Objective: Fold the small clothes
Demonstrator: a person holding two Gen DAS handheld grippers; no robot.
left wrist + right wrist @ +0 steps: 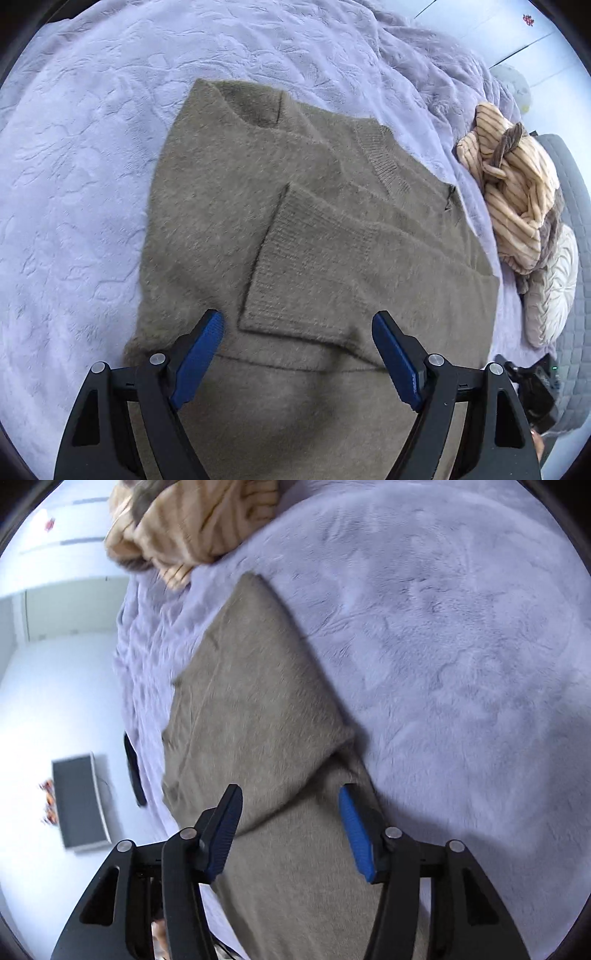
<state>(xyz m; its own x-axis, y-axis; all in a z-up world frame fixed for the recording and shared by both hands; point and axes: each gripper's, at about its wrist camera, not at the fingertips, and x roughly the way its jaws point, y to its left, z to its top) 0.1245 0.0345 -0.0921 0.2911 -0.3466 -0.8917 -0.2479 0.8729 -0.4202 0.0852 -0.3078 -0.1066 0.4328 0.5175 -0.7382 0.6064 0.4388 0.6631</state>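
Directly beneath and ahead of my left tool (297, 360), spread wide and holding nothing, lies the olive sweater (295, 221), sleeve cuff (295, 288) folded across just ahead, long axis running away from me. My right tool (291, 830), also wide and empty, hovers over its edge. Beyond spreads the lilac bed blanket (92, 166), a striped garment (517, 199) to the far right.
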